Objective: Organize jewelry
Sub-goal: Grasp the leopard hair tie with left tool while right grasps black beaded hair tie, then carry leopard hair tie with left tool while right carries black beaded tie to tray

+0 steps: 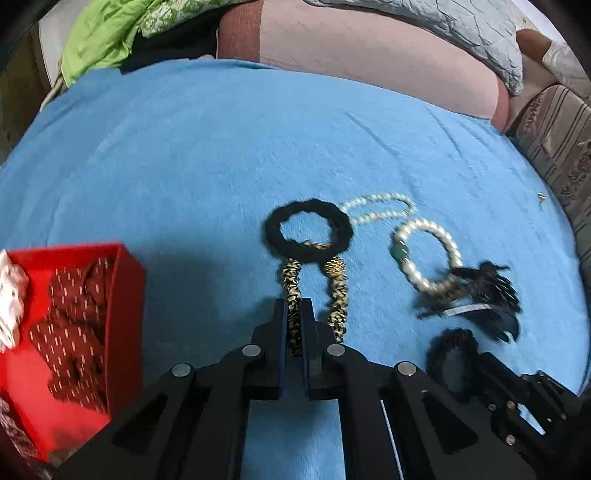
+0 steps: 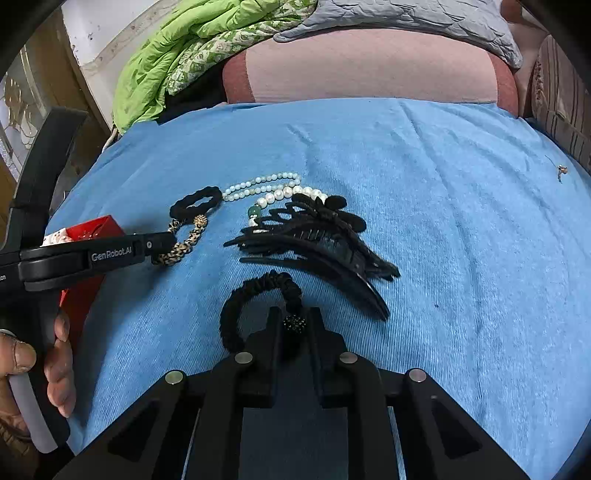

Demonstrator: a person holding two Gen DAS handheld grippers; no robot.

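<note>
My left gripper point(image 1: 294, 308) is shut on the gold-and-black braided hair tie point(image 1: 338, 295), which also shows in the right wrist view point(image 2: 184, 243) held by the left gripper point(image 2: 162, 245). A black scrunchie point(image 1: 308, 230) lies just beyond it. My right gripper point(image 2: 293, 317) is shut on a black ruched hair tie point(image 2: 258, 288) at its beaded knot point(image 2: 294, 325); that tie also shows in the left wrist view point(image 1: 448, 354). A pearl bracelet point(image 1: 428, 254), a pearl strand point(image 1: 380, 208) and a black claw clip point(image 2: 321, 243) lie on the blue cloth point(image 1: 184, 166).
A red box point(image 1: 122, 280) holding dark red patterned scrunchies stands at the left. A small metal item point(image 2: 562, 170) lies at the far right. A green blanket point(image 2: 184, 55), a pink pillow point(image 2: 369, 66) and a grey cushion point(image 2: 424, 18) lie beyond the cloth.
</note>
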